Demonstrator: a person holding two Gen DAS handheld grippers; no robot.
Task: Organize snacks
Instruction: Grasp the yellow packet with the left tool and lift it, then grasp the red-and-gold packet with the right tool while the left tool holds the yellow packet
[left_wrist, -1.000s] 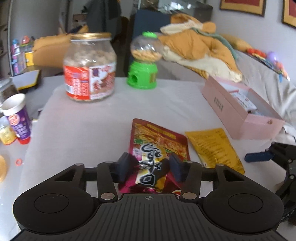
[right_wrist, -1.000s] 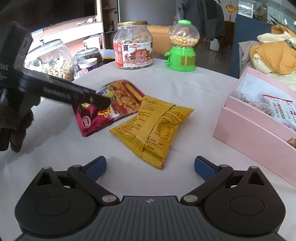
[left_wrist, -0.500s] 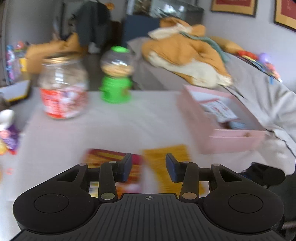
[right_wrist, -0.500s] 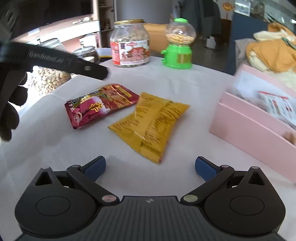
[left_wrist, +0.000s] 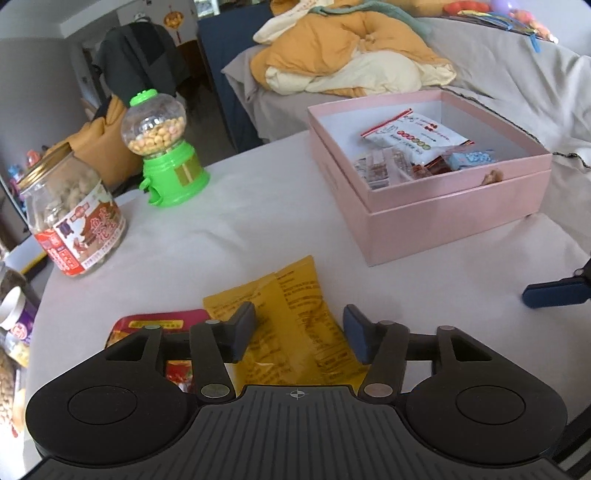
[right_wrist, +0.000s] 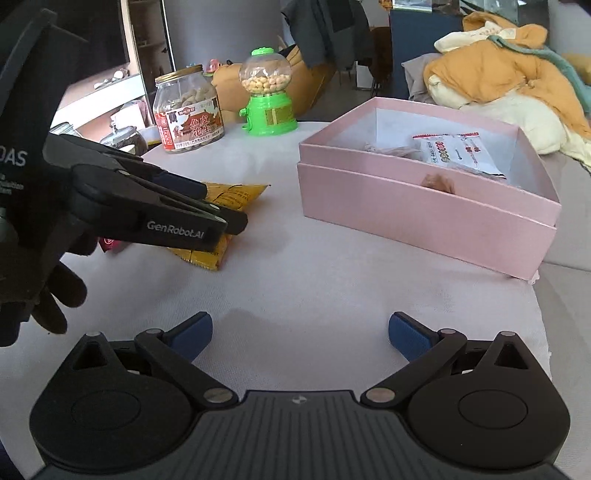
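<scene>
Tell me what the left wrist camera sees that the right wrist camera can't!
Only the left wrist view shows the purple cup and the blue packet inside the box. Only the right wrist view shows the gloved hand holding the left gripper. Both show the yellow bag, pink box, peanut jar and green candy machine.

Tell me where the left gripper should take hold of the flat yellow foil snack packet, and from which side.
Take the flat yellow foil snack packet across its narrow width, near the middle seam, coming down from above. It lies flat on the white tablecloth, lengthwise along the left gripper, whose jaws have just been opening and already straddle it without pressing. The red snack packet beside it leaves little room.
</scene>
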